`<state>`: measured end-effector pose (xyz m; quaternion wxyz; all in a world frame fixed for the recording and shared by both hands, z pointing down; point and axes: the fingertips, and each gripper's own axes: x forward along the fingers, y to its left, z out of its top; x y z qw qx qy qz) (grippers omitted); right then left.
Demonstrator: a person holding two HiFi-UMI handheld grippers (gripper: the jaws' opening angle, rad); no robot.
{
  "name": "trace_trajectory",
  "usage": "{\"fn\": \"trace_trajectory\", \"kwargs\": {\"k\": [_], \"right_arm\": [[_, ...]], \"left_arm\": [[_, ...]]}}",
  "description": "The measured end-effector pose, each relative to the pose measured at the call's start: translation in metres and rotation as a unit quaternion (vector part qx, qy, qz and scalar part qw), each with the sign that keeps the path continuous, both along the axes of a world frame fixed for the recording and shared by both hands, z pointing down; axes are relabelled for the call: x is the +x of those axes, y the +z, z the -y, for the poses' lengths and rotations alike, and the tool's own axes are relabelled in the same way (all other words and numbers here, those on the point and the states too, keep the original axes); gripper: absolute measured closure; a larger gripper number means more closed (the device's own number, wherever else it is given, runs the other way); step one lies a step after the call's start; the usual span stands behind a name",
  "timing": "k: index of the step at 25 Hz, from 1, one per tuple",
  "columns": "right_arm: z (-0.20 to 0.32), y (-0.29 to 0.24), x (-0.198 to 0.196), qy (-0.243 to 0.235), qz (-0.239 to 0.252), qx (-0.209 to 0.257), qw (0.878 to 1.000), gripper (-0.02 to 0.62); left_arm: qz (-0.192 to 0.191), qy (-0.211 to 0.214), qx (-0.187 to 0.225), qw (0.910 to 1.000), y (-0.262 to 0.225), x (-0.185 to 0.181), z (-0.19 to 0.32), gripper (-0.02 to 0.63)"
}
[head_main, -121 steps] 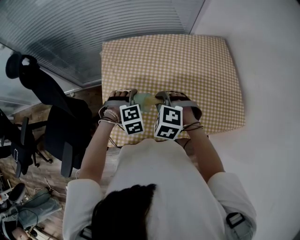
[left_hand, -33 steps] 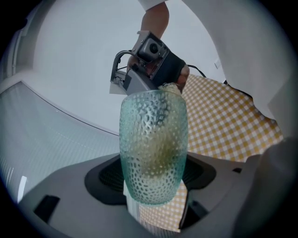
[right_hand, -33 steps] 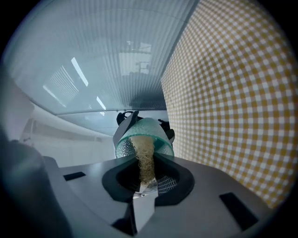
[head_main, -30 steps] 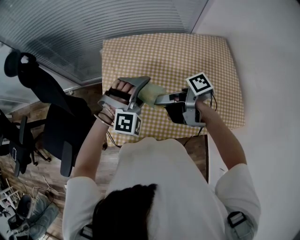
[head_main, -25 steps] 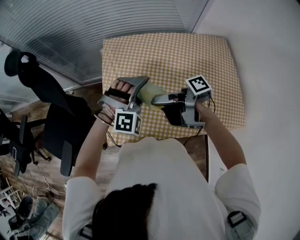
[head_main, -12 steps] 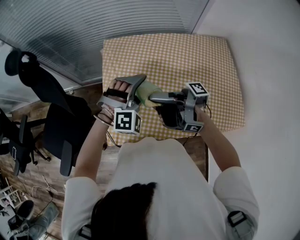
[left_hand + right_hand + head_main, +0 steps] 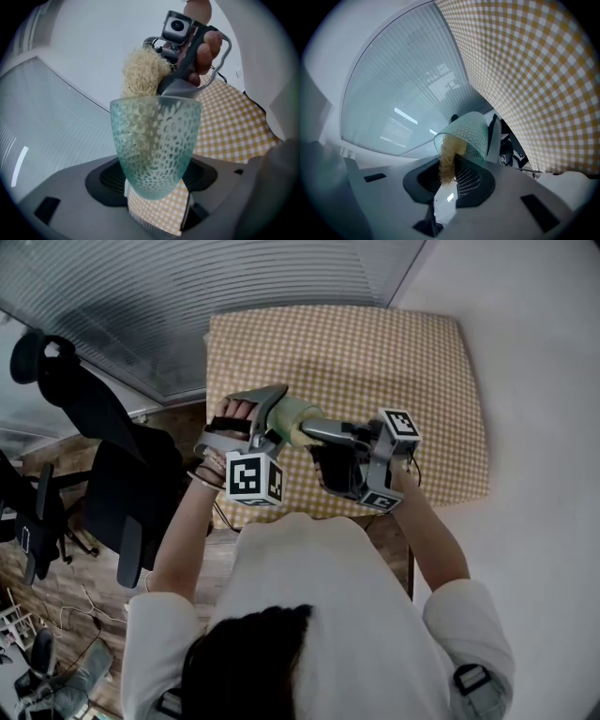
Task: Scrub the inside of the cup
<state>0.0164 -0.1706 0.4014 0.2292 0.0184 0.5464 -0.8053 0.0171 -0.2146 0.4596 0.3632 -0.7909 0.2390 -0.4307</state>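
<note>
Find the pale green, dimpled, see-through cup (image 7: 292, 416) lifted off the table, at about 11 o'clock from the middle of the head view, above the near edge of the yellow-and-white checked cloth (image 7: 375, 352). Clamped round its rounded base by the left gripper (image 7: 278, 414), with jaws spread wide to span that base and pressed on both sides of it. Tipped on its side in the head view, with the long axis running roughly 9 to 3 o'clock and the mouth turned toward 3 o'clock.

Note the right gripper (image 7: 317, 430) reaching in from that 3 o'clock side, jaws nearly closed, pinching the tail of a tan, fibrous loofah scrubber (image 7: 448, 161). In the left gripper view, read the scrubber as part in and part out: lying down the cup's inner wall at 9 o'clock, with a tuft standing above the rim near 12 o'clock. In the right gripper view, see the cup's mouth at 12 o'clock from the jaw tips, just beyond them, with the fibres bridging into it.

Judged as mid-scrub. For the coming stroke, push along the cup's long axis from rim toward base, then sweep round the wall. Leave the holding to the left; give the stroke to the right, lined up with the mouth. Beware an off-axis shove, likely to lever the rounded base out of the wide grip.
</note>
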Motion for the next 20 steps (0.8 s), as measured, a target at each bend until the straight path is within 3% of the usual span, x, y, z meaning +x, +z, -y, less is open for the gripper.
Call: {"fn": "trace_trajectory", "kwargs": {"k": [9, 20], "right_arm": [[0.008, -0.005, 0.008, 0.046, -0.025, 0.056, 0.997, 0.537], [0.015, -0.003, 0.010, 0.068, -0.055, 0.076, 0.993, 0.537]], "left_arm": [[-0.039, -0.027, -0.027, 0.9985, 0.001, 0.000, 0.003, 0.267], [-0.091, -0.073, -0.076, 0.9903, 0.009, -0.004, 0.001, 0.268]]}}
